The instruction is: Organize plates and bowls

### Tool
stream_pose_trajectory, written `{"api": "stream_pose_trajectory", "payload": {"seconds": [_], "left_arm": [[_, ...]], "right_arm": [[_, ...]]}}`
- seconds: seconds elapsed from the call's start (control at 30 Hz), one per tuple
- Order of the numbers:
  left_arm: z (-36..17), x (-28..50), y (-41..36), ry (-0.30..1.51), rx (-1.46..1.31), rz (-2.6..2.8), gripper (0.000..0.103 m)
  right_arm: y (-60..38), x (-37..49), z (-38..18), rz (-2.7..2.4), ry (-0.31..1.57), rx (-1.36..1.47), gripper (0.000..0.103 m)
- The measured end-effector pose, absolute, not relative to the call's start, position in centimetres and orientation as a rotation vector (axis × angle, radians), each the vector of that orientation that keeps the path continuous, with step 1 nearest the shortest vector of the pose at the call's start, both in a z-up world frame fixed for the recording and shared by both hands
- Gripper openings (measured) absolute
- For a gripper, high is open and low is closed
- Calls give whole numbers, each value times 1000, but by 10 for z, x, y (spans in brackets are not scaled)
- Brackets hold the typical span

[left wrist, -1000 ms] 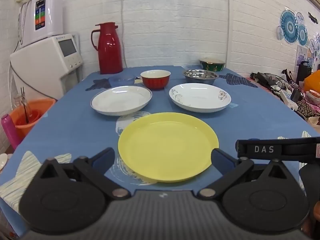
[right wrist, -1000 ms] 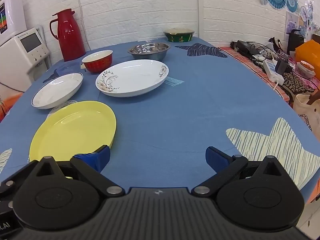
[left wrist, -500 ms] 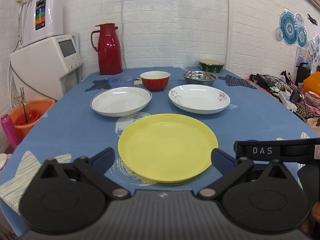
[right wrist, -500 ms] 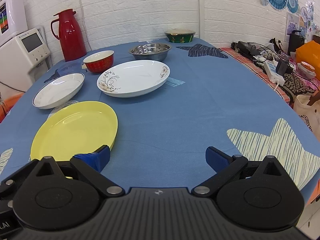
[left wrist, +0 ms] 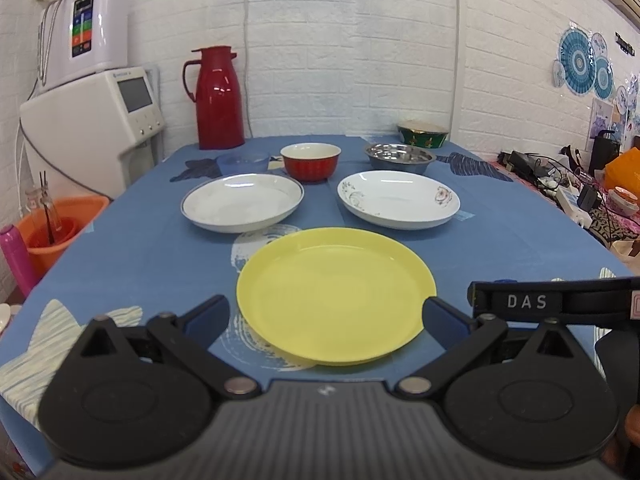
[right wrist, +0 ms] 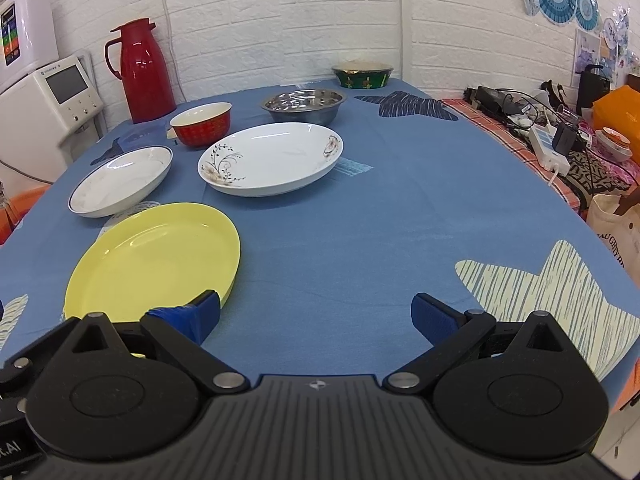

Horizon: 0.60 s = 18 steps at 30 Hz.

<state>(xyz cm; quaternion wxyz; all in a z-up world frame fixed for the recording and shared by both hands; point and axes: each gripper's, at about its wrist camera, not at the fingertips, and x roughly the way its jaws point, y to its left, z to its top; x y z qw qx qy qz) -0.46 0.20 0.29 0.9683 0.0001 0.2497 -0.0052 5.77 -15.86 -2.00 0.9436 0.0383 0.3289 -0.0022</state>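
Yellow plate [left wrist: 335, 294] flat, face up | left gripper [left wrist: 325, 317] open | right gripper [right wrist: 316, 316] open

"DAS" is printed in white letters on a black bar [left wrist: 552, 301] seen at the right in the left wrist view.

A red thermos jug [left wrist: 218, 98] stands at the far edge of the surface [right wrist: 400, 208], which is draped in a blue cloth printed with pale striped starfish [right wrist: 560, 292]. Behind it rises a white brick wall [left wrist: 340, 40] hung with blue paper fans [left wrist: 580, 62]. To the left, a white water dispenser [left wrist: 92, 120] stands beside an orange bucket [left wrist: 60, 228]; to the right, cables and a power strip [right wrist: 548, 152] crowd a side table.
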Motion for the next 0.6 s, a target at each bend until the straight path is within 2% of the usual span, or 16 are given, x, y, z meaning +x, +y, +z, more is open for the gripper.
{"api": "stream_pose_trajectory", "payload": {"seconds": [0.6], "left_arm": [[2,-3,9,506,-11,-9,102]], "right_arm": [[-156,58,-17,1,657,84,90]]}}
